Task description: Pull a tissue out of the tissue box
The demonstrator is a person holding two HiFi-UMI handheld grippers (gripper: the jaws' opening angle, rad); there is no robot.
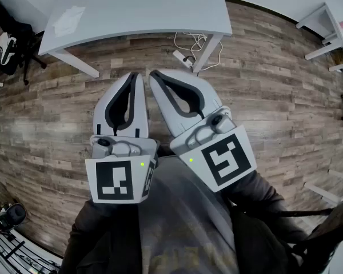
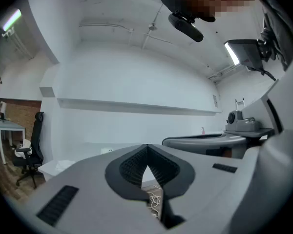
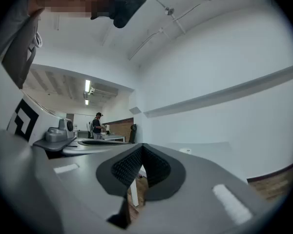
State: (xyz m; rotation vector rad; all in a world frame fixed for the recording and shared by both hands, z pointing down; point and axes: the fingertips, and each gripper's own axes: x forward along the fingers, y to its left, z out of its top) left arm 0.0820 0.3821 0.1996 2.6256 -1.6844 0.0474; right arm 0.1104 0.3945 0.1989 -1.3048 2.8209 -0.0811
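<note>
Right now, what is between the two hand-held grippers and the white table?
In the head view, only wooden floor separates the left hand-held gripper and right hand-held gripper from the table; a power strip lies farther right.

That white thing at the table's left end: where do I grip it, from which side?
Probably pinch its near edge, coming from the floor side. The white thing lies low and flat by the near-left corner of the table, so that edge is the reachable one. It is too small to identify. The left gripper and right gripper are both shut; open one first.
</note>
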